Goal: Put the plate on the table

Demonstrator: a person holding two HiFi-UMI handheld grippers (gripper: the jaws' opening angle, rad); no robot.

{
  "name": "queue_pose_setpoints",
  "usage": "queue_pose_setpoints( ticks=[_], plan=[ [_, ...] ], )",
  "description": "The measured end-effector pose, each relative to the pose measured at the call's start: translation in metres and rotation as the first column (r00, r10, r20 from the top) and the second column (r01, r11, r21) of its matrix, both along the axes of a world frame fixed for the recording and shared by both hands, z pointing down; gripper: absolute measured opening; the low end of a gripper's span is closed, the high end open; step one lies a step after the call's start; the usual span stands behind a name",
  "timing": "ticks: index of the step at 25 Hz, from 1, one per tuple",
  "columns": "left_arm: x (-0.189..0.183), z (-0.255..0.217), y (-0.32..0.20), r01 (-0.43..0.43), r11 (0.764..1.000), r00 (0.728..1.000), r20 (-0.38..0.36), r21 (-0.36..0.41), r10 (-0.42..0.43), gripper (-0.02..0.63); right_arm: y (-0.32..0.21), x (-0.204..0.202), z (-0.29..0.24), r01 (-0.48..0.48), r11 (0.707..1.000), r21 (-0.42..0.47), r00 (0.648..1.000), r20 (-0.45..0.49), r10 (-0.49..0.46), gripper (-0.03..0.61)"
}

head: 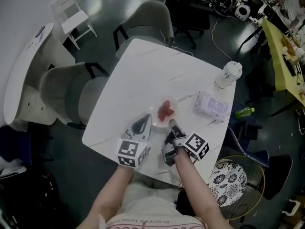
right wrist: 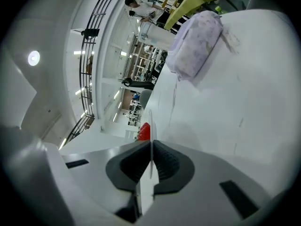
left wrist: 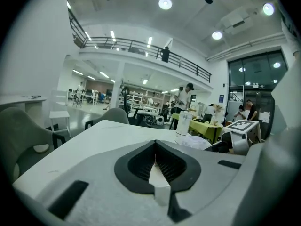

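Note:
A small white plate (head: 155,110) with red fruit pieces (head: 166,109) rests on the white marble table (head: 157,70), near its front edge. My right gripper (head: 171,123) is shut on the plate's near rim. In the right gripper view the thin rim (right wrist: 150,121) runs edge-on between the closed jaws of that gripper (right wrist: 151,145), with the red fruit (right wrist: 145,131) just beyond. My left gripper (head: 143,123) lies just left of the plate, apart from it. In its own view the left gripper (left wrist: 155,142) has its jaws together and holds nothing.
A pack of wipes (head: 211,105) lies right of the plate, and a lidded cup (head: 228,75) stands at the table's far right. Grey chairs (head: 143,20) (head: 66,89) stand at the far and left sides. A green bottle (head: 244,112) lies on the floor to the right.

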State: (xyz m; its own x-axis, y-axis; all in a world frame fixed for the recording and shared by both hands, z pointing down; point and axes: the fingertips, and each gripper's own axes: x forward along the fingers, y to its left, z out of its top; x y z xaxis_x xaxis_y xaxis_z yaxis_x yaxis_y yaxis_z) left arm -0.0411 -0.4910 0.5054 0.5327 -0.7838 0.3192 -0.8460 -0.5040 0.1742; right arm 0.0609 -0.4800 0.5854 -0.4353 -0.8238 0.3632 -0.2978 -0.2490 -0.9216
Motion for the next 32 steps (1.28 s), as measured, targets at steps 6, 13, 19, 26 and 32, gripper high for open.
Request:
queue_pose_setpoints(
  ticks=[6,13,19,26,32],
  plan=[
    [-0.004,0.015,-0.018,-0.01,1.0,1.0,-0.008,-0.02,0.01,0.005,-0.015,0.008,0.034,-0.009,0.998,-0.069,0.995,-0.102,0.002,0.014],
    [-0.001,0.022,-0.021,-0.032,0.999,1.0,-0.002,-0.039,0.032,0.005,-0.01,0.019,0.06,0.019,0.989,-0.145,0.931,-0.358,-0.07,0.019],
    [-0.001,0.023,-0.023,-0.042,0.998,0.999,0.017,-0.041,0.042,0.005,-0.009,0.028,0.062,0.067,0.979,-0.192,0.764,-0.621,-0.174,0.062],
    [-0.003,0.021,-0.015,-0.057,0.998,0.998,0.037,-0.04,0.059,0.005,-0.009,0.035,0.059,0.132,0.975,-0.181,0.475,-0.852,-0.223,0.115],
    [-0.007,0.016,-0.004,-0.061,0.998,0.997,0.036,-0.029,0.062,0.005,-0.002,0.035,0.037,0.191,0.976,-0.104,0.41,-0.895,-0.175,0.101]
  ],
)
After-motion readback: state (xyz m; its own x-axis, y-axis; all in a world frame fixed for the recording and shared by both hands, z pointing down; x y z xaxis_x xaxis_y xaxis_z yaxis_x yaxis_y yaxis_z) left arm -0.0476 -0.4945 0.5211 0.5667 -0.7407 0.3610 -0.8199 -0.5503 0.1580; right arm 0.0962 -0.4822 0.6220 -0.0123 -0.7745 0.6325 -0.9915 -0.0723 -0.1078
